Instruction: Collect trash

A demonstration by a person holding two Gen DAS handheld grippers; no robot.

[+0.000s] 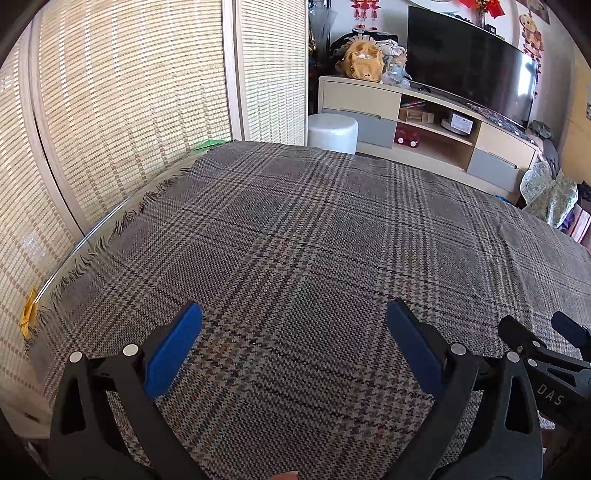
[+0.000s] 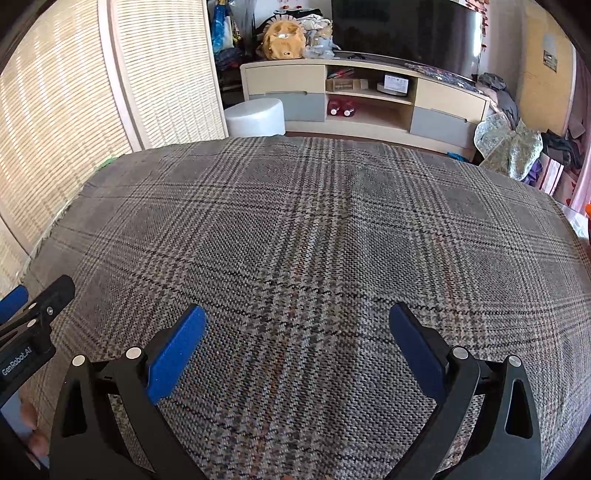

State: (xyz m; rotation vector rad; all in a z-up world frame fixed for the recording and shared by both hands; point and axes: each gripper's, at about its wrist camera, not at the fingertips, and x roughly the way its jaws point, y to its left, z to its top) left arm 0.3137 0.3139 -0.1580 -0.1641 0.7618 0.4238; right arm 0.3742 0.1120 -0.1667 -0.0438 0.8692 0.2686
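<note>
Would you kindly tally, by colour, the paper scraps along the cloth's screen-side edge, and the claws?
Yellow scrap: 1
Green scrap: 1
Claws, both open: 2, left claw and right claw
Total: 4

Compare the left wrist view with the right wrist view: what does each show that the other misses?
Left wrist only: a yellow paper scrap at the cloth's fringed edge, and wall decorations. Right wrist only: a blue bag beside the screen, and an orange object at the far right. Both: plaid cloth, white stool, TV stand, open jaws.
</note>
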